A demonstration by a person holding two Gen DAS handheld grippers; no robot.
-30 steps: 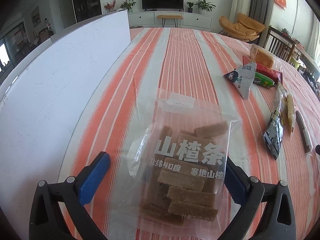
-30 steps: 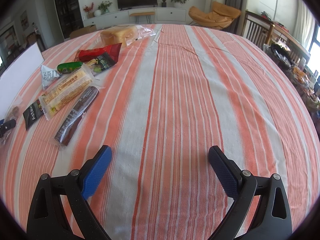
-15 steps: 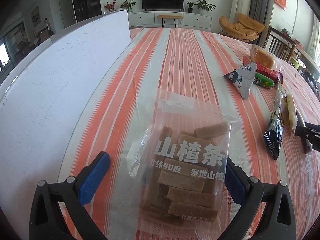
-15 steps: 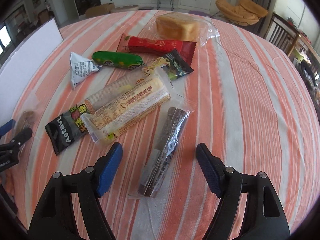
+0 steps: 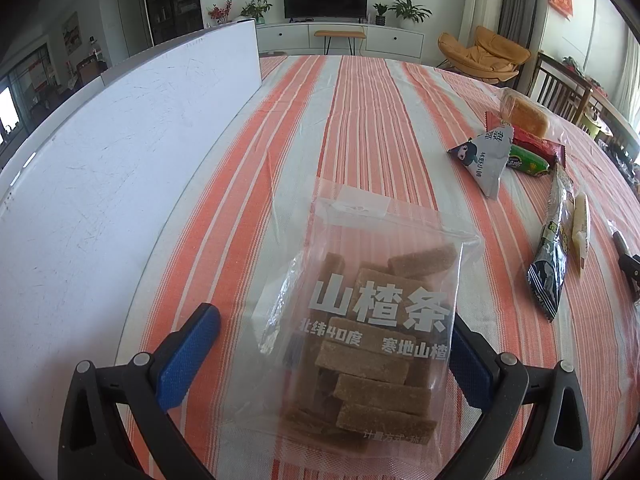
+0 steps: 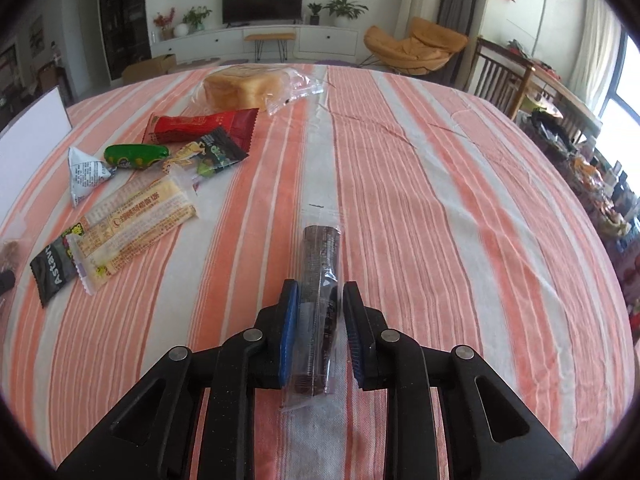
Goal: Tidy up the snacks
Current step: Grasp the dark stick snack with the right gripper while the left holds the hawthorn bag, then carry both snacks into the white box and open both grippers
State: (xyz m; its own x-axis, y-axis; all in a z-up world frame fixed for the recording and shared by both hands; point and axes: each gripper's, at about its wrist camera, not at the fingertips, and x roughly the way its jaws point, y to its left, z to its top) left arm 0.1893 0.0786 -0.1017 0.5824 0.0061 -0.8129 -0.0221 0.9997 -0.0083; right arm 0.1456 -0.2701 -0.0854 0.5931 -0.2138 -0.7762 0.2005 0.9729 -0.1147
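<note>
Between my right gripper pads sits a dark snack bar in clear wrap, clamped near its rear half; lift it level, since the front overhangs the striped orange tablecloth. My left gripper stands spread wide around a clear bag of brown hawthorn strips, gripping nothing; close squarely across the bag's width before lifting.

Hawthorn bag between left tool fingers, board left, snack pile left of right tool's bar

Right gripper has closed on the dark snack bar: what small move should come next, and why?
Probably a short lift. The right gripper is shut on the dark snack bar, whose far end looks to rest on the tablecloth; raising it first avoids dragging. The left gripper sits open around the hawthorn strip bag.
</note>
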